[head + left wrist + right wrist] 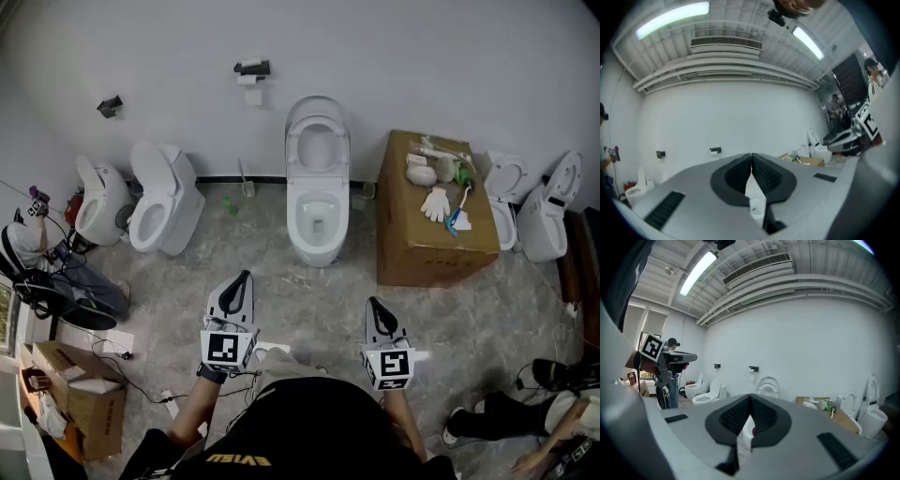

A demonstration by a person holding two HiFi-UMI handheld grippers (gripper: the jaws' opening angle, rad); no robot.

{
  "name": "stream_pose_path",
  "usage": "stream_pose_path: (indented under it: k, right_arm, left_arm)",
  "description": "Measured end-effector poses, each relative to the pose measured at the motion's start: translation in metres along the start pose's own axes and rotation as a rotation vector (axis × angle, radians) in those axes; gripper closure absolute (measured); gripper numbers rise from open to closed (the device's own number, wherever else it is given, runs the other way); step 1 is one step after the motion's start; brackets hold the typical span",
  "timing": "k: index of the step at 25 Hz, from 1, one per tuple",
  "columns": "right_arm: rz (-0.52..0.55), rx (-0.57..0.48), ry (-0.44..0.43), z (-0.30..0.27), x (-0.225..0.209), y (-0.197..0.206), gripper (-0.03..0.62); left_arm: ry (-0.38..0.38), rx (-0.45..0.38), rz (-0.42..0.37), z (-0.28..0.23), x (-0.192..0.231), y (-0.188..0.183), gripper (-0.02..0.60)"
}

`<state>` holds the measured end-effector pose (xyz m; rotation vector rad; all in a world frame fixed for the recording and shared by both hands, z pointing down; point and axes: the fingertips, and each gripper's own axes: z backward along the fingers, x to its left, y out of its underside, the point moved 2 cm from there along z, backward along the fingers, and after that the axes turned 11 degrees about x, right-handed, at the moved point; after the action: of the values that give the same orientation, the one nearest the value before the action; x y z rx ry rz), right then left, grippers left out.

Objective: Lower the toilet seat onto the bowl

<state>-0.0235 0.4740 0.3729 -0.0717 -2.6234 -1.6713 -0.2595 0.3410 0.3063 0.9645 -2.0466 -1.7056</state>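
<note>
The left hand-held gripper (245, 279) has its jaws pressed together with nothing between them, and the right hand-held gripper (374, 303) is closed and empty in the same way. Both are held out side by side above the grey floor (309, 300), tips aimed toward the far wall (422, 56), and well short of the toilet.

The toilet seat (317, 142) stands raised at the back of the middle toilet, leaning toward the wall with its opening facing the person. Below it the bowl (317, 248) lies uncovered; its long axis runs from the wall toward the person, and its rounded front points roughly between the two grippers.

Just beside the bowl, on its right in the head view, stands a cardboard box (431, 246) carrying a white glove (436, 203), a blue-handled brush (459, 208) and other small things. Two more toilets (550, 206) stand beyond the box against the wall. To the left are another toilet (167, 199) and a further one (99, 201), both turned at an angle. A paper holder (253, 69) is fixed to the wall above and left of the raised seat. A smaller open carton (84, 403) sits on the floor at the person's left.
</note>
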Motion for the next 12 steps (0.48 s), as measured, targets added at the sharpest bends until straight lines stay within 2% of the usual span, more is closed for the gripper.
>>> stream_pose_path:
  k: [3,6,10,12]
  right_arm:
    - [0.038,-0.019,0.008,-0.007,-0.009,-0.011,0.602]
    - [0.096,-0.045,0.016,-0.015,-0.016,-0.024,0.602]
    - [0.249,-0.035,0.061,-0.011,-0.012,-0.028,0.600]
    - [0.233,-0.049,0.035,-0.012,-0.002,-0.030,0.600]
  left_arm:
    - [0.006,-0.041,0.038,-0.005,-0.004,-0.010,0.569]
    - [-0.007,-0.054,0.006,-0.011,-0.012,-0.018,0.569]
    - [0.050,-0.063,-0.031,-0.015,-0.041,-0.018,0.569]
    - [0.063,-0.060,-0.051,-0.012,-0.047,-0.013,0.569]
